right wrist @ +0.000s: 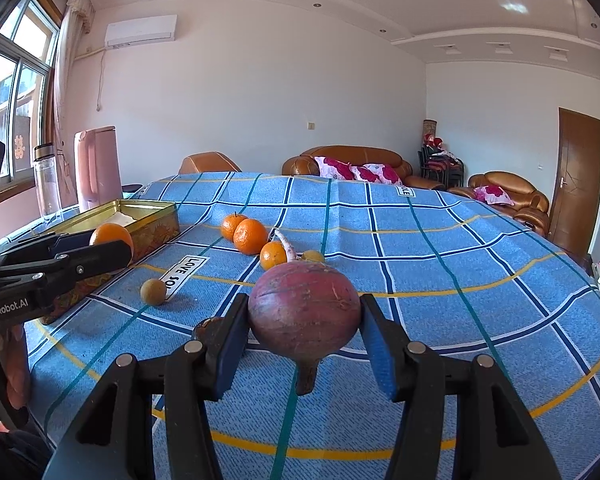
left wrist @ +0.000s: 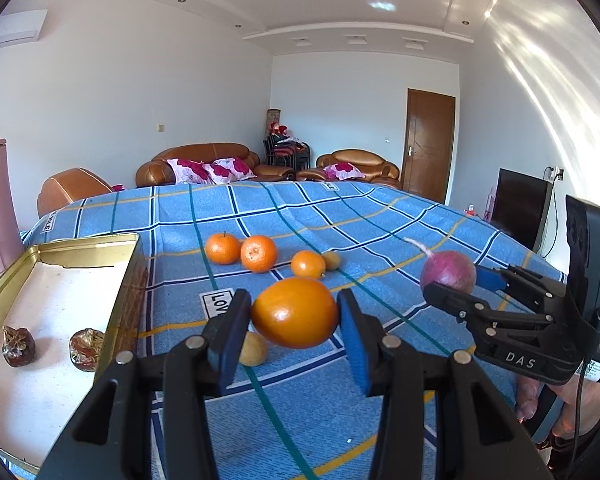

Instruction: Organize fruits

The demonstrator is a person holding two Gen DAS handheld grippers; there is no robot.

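Left gripper (left wrist: 296,312) clamped on a large orange (left wrist: 295,312), blue pads pressed to both flanks, lifted clear of the blue checked tablecloth (left wrist: 380,216). Right gripper (right wrist: 304,320) closed likewise on a reddish-purple round root (right wrist: 304,316), pale tail pointing away, stub hanging below, also held above the cloth. Gold tin tray (left wrist: 136,264) open along the left edge of the table, with two foil-wrapped brown pieces (left wrist: 18,346) near its close end, one beside the right wall. Three small mandarins (left wrist: 259,253) grouped toward the middle of the table, two touching, the third (left wrist: 308,265) a little nearer with a small yellowish-brown fruit (left wrist: 332,261) just beside it. Another small brownish fruit (left wrist: 253,349) alone on the cloth, near the tray's right wall, beside a "LOVE" label. In the right wrist view, pink jug (right wrist: 98,168) and clear bottle (right wrist: 47,180) upright past the tray at the far left corner. Part of a hand (left wrist: 572,412) visible under the right gripper's body.
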